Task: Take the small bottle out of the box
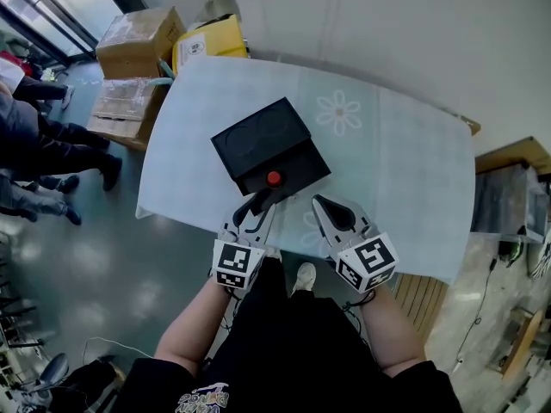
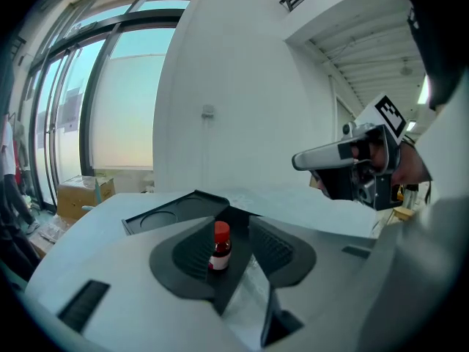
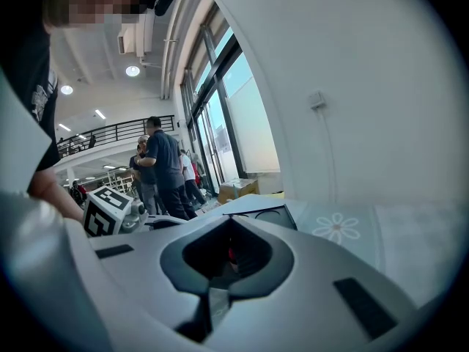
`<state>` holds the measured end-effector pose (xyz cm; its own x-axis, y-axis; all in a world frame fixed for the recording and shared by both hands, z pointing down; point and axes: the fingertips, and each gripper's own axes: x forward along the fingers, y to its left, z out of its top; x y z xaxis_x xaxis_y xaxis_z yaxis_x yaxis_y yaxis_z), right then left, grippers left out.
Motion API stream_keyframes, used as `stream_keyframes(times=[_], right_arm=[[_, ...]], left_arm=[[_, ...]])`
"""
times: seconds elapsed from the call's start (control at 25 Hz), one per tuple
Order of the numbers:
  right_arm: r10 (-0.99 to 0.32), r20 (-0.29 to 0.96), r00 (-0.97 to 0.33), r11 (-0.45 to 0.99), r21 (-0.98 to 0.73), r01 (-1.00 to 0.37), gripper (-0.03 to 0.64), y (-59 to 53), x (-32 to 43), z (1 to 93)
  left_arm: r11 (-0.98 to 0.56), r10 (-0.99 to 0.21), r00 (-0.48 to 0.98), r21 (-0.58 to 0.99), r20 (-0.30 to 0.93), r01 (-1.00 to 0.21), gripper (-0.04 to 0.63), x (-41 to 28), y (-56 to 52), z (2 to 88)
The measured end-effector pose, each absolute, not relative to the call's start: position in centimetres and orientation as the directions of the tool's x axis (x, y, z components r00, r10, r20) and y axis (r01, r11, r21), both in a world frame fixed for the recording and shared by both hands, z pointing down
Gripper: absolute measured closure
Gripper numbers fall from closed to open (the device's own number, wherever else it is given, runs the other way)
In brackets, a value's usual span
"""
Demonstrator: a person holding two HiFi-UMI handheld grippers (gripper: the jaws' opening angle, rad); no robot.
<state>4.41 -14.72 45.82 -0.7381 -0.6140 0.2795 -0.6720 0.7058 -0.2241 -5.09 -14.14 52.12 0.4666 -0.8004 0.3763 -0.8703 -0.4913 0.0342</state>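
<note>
1. Small bottle [image 1: 274,178], red-capped with a pale label, stands upright on the near half of the black box [image 1: 258,140], close to its front edge.
2. The box lies open on the surface [image 1: 405,144], which is covered by a pale cloth with flower prints. Its far half shows two round recesses.
3. Left tongs [image 1: 262,200] are released. The jaws stand apart with the bottle in line between them, just past the tips, and neither pad presses on it.
4. Right tongs [image 1: 318,200] are clenched on nothing, tips together. They are held near the box's front edge, beside the left tongs and apart from the bottle.
5. Cardboard cartons [image 1: 138,41] sit on the floor off the surface's far left corner. Several people stand at the left.
</note>
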Motion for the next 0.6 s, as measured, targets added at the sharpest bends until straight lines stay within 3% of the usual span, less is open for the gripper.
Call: stream_keyframes(times=[0.16, 0.6], right_arm=[[-0.621, 0.301, -0.723, 0.687, -0.233, -0.688, 0.594, -15.2, 4.4, 46.6], [-0.651, 0.345, -0.676, 0.628, -0.256, -0.735, 0.594, -15.8, 5.3, 48.5]], left_arm=[[-0.511, -0.791, 0.476, 0.013, 0.384, -0.86, 0.422, -5.0, -15.5, 53.0], [-0.555, -0.756, 0.508, 0.007, 0.413, -0.832, 0.405, -4.3, -18.3, 55.7]])
